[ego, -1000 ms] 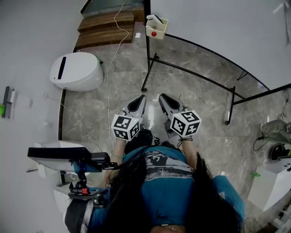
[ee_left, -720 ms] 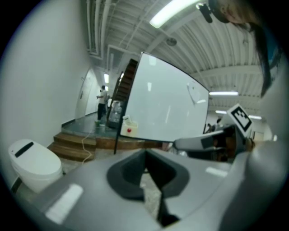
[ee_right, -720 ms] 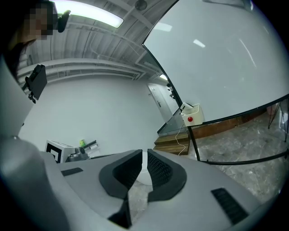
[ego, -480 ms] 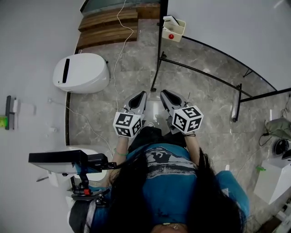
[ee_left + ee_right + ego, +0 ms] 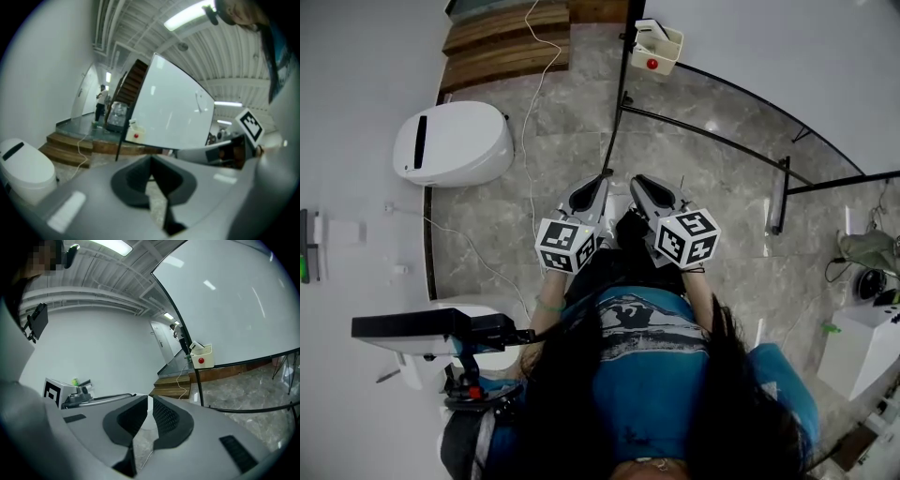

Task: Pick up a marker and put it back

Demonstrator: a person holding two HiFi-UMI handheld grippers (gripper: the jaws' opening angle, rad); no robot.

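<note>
Nothing you can actually read here: no words, numbers or brand names. Closest thing is the black-and-white square code patterns on the cubes of the left gripper (image 5: 603, 178) and right gripper (image 5: 637, 180), just ahead of the blue shirt (image 5: 654, 384). The grey print (image 5: 628, 315) on that shirt is too smudgy to read.

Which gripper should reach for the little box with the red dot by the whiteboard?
Probably the right gripper: the box sits almost straight ahead of it, the left gripper a bit off to the side. Both are shut, empty and far away.
</note>
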